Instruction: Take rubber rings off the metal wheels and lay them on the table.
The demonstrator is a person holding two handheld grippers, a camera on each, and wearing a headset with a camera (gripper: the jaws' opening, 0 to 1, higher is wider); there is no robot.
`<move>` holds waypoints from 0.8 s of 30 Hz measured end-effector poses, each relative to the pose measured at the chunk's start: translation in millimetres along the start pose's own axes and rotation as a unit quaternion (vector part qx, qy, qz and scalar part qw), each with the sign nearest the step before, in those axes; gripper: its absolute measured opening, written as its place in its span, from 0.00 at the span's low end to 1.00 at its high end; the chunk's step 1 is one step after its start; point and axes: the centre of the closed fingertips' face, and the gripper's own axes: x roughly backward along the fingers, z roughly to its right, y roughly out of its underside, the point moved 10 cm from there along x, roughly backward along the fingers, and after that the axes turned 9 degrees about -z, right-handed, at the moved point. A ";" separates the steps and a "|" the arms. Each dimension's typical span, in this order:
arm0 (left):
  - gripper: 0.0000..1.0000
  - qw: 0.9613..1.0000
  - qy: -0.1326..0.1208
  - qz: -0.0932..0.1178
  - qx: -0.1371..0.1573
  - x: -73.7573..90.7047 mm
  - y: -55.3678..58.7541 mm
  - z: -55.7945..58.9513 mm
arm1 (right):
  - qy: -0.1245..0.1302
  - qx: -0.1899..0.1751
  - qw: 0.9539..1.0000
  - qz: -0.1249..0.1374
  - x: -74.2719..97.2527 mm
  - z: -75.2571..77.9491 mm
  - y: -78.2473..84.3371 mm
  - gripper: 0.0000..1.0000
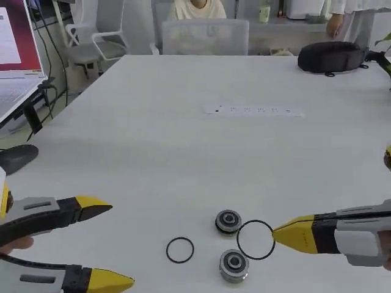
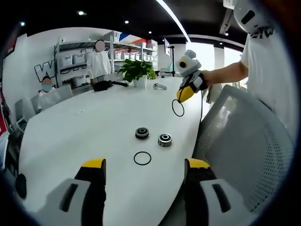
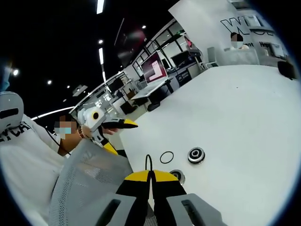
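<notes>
Two metal wheels lie near the front edge of the white table. One black rubber ring lies flat to their left. My right gripper is shut on a second rubber ring, held just right of the wheels. The left gripper view shows that ring hanging from the right gripper above the table. In the right gripper view the held ring stands edge-on between the shut jaws. My left gripper is open at the front left, holding nothing, apart from the ring on the table.
A laptop sits at the far left edge and a black bag at the far right. A white power strip lies mid-table. Chairs and a seated person are beyond the far edge. A potted plant stands on the table's end.
</notes>
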 end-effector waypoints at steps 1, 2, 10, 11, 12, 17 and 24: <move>0.65 1.000 -0.002 0.001 0.002 0.5 1.0 0.6 | 0.000 0.001 1.000 0.000 -0.6 -0.5 -0.9 0.00; 0.66 1.000 -0.004 0.002 0.005 0.8 2.5 0.9 | -0.002 0.001 1.000 0.001 -1.8 -1.0 -2.3 0.00; 0.67 1.000 -0.007 0.006 0.020 1.4 8.0 4.2 | -0.013 0.010 1.000 0.004 -15.9 -3.4 -13.0 0.00; 0.68 1.000 -0.007 0.007 0.021 1.6 8.4 4.8 | -0.014 0.011 1.000 0.005 -18.0 -3.5 -14.5 0.00; 0.68 1.000 -0.007 0.007 0.023 1.5 8.9 4.7 | -0.015 0.013 1.000 0.006 -21.0 -3.6 -16.5 0.00; 0.70 1.000 -0.008 0.011 0.026 2.0 9.4 5.8 | -0.022 0.019 1.000 0.005 -35.7 -2.7 -24.5 0.00; 0.70 0.999 -0.011 0.019 0.030 2.6 8.4 5.8 | -0.027 0.029 0.999 -0.011 -57.8 0.7 -30.0 0.00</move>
